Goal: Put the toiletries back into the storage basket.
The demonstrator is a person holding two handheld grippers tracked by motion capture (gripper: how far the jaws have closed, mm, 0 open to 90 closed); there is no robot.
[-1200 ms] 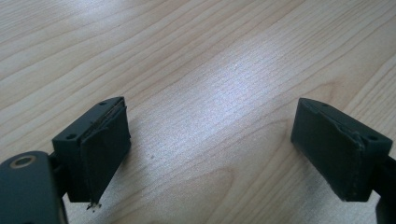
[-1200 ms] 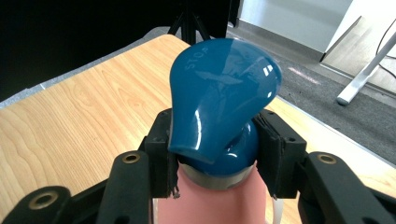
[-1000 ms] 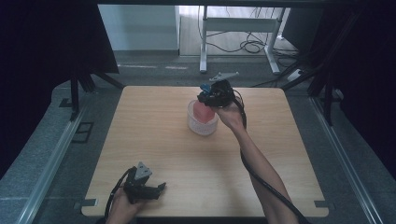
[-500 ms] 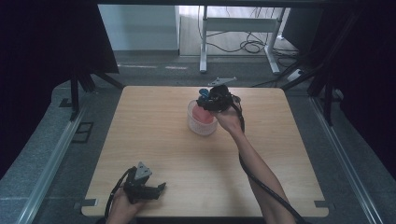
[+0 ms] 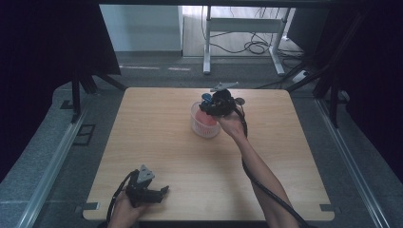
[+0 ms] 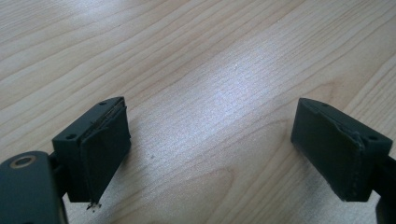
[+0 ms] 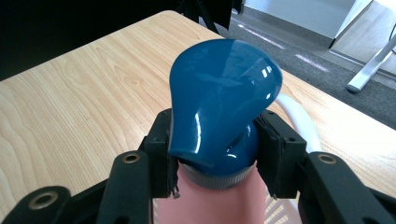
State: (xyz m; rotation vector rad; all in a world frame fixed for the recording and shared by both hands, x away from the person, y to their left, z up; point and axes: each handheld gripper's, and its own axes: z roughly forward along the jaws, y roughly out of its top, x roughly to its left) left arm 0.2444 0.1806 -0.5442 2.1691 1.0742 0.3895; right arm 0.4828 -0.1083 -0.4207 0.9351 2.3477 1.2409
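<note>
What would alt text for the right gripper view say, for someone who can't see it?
The right gripper has its two black jaws shut on the neck of a glossy blue cap, which tops a pink bottle. Behind it curves the rim of a white container, on a light wooden table with grey floor beyond.

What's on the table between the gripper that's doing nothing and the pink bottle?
Nothing. In the high view, only bare table lies between the left gripper and the bottle in its cup.
</note>
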